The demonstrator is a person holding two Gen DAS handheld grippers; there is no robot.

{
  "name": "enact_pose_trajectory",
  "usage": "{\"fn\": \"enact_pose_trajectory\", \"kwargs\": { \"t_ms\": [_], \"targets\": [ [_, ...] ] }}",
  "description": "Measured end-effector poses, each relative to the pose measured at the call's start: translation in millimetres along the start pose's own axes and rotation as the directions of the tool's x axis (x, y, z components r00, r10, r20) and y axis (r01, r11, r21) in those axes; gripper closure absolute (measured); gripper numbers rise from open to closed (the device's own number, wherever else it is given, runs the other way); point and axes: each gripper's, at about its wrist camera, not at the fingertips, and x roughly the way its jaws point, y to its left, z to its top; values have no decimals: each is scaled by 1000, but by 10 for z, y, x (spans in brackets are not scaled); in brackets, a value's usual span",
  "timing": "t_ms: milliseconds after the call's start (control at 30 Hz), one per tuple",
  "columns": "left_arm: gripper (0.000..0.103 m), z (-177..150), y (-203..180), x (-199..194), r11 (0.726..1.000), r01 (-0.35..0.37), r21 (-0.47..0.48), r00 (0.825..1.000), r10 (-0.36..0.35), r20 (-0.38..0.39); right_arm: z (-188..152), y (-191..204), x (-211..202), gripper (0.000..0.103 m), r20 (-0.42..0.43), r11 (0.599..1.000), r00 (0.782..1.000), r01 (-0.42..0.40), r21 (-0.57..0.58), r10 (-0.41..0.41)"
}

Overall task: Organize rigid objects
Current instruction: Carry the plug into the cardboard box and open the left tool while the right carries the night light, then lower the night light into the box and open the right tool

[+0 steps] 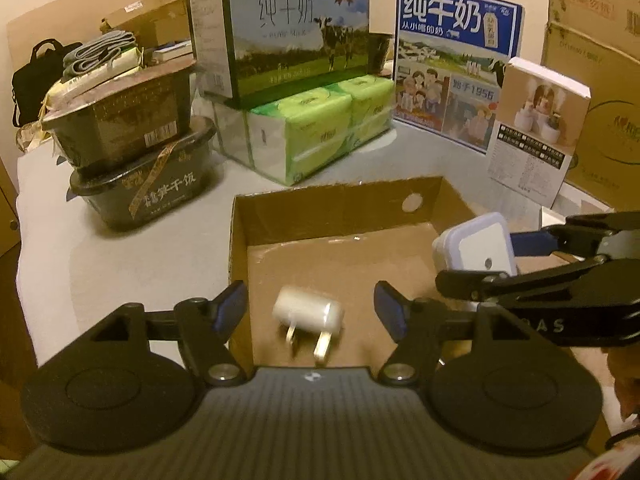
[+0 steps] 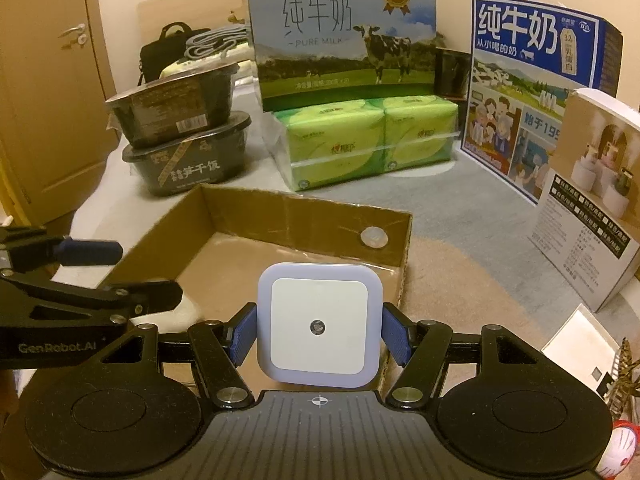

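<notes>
My right gripper (image 2: 319, 334) is clamped on the night light (image 2: 319, 325), its blue pads (image 2: 243, 338) pressing both side edges, and it holds the light over the near right part of the tray (image 2: 304, 216). In the left view the same light (image 1: 478, 246) hangs over the tray's right side (image 1: 340, 200). My left gripper (image 1: 310, 312) has its fingers spread wide with nothing between them; below the gap a white plug (image 1: 308, 314) lies on the tray floor, prongs toward me, its outline blurred. It reaches in from the left in the right view (image 2: 92, 276), close beside my right one. Behind the tray stand two stacked black bowls (image 2: 184, 148), a tissue pack (image 2: 368, 140) with a milk carton (image 2: 340, 36) on top, a blue milk box (image 2: 532, 92) and a white box (image 2: 592, 200) on the right. All sit clear of the tray's far wall.
</notes>
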Motion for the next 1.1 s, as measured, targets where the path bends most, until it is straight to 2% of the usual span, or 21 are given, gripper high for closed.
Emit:
{"fn": "enact_pose_trajectory", "kwargs": {
  "t_ms": [433,667,700,767,1100],
  "targets": [
    [36,-8,47,-116,1000,-22,5,1000,22,4,2,19,-69,38,11,1000,1000,-4,8,4],
    [36,-26,30,-131,999,-38,9,999,38,3,21,-64,-105,36,52,997,998,-28,76,24],
    [36,-35,24,-137,999,-41,9,999,41,2,27,-72,-128,29,63,997,998,-18,76,13],
    [35,-54,19,-158,999,-42,4,999,42,1,30,-101,-191,26,85,996,996,-7,88,0],
    [32,-160,-132,-444,999,-39,-28,999,39,-1,-159,-212,-647,26,80,989,996,36,142,-48]
  ]
}}
